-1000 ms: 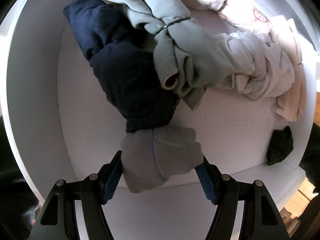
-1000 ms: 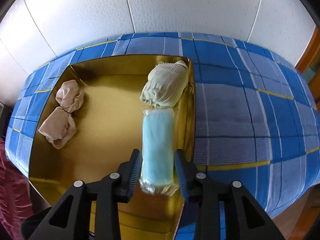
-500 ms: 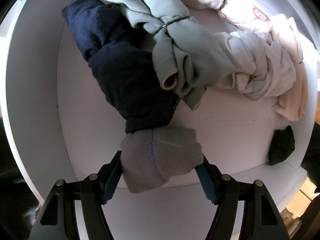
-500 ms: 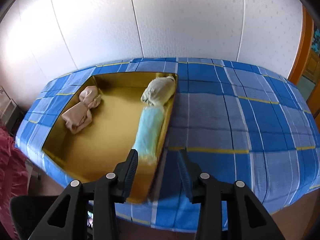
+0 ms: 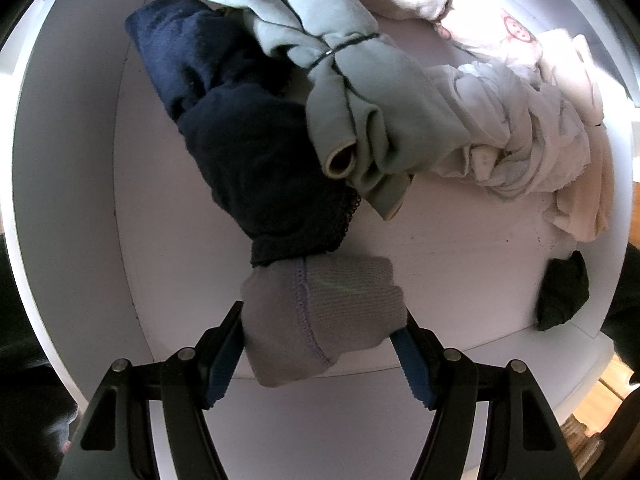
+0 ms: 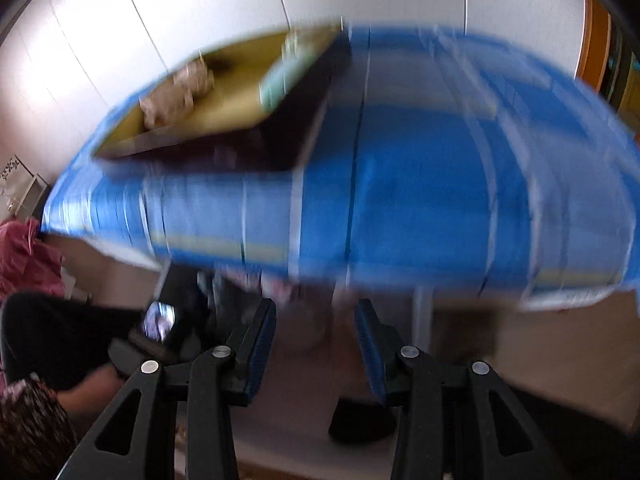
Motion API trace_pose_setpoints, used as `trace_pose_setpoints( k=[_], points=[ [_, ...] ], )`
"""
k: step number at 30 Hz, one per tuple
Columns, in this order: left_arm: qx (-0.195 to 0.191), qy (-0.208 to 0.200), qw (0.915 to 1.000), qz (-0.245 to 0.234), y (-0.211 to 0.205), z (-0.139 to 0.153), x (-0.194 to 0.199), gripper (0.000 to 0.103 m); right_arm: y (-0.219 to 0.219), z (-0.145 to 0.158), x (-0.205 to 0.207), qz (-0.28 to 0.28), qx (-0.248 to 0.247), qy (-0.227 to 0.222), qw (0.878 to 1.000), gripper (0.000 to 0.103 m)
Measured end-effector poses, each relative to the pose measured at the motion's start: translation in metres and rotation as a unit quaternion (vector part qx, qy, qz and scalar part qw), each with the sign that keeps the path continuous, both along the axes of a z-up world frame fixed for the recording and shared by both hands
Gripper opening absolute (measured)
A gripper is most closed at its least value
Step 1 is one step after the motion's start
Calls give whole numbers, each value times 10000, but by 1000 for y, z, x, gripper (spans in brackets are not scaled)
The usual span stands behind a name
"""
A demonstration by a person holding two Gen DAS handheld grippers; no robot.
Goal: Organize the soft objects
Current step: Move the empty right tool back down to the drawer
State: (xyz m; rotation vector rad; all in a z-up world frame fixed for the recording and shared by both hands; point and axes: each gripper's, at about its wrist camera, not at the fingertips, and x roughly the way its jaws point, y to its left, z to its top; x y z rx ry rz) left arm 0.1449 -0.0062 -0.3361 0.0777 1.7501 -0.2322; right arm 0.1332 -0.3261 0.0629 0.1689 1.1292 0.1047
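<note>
So the grey sock bundle point(image 5: 320, 320) is pinched between the jaws of the left gripper point(image 5: 320, 344), hanging just over the near rim of the white tub point(image 5: 80, 184). Touching its far edge is the navy bundle point(image 5: 256, 160), and behind that sit a pale green tied roll point(image 5: 360, 92) and a heap of white and cream bits point(image 5: 532, 136). A small black piece point(image 5: 562, 292) lies alone at the right.

The right gripper point(image 6: 316, 344) has nothing between its pads, jaws standing a bit apart. Its view is badly blurred, but you can make out the gold box point(image 6: 224, 116) at the far left of the blue checked cloth point(image 6: 420, 184), with a light blue roll point(image 6: 280, 80) and beige bundles point(image 6: 176, 92) inside.

What could go wrong: the grip on the grey bundle looks shallow, mostly on its lower half, so I'd guess a quick swing could let it slip out. It could also drag the navy one along, since they touch.

Compared with a second ago: the left side looks unchanged. The right one was straddling the blue roll down in the box; now it's pulled well back, with the box far off and the roll left inside.
</note>
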Motion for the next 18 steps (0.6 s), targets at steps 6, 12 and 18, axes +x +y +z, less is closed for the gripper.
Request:
trace_pose_setpoints(
  k=[6,12,18],
  points=[
    [6,-24,10000,-29,0,1,-2,71,16,-60,4,207,-162,820,9963,41],
    [5,-23,10000,-26,0,2,-3,71,11,-100,19,-44,-412,1333,9902,42],
    [-5,-36,10000,-20,0,4,-3,71,15,-133,34,36,-1029,1510,9832,49]
  ],
)
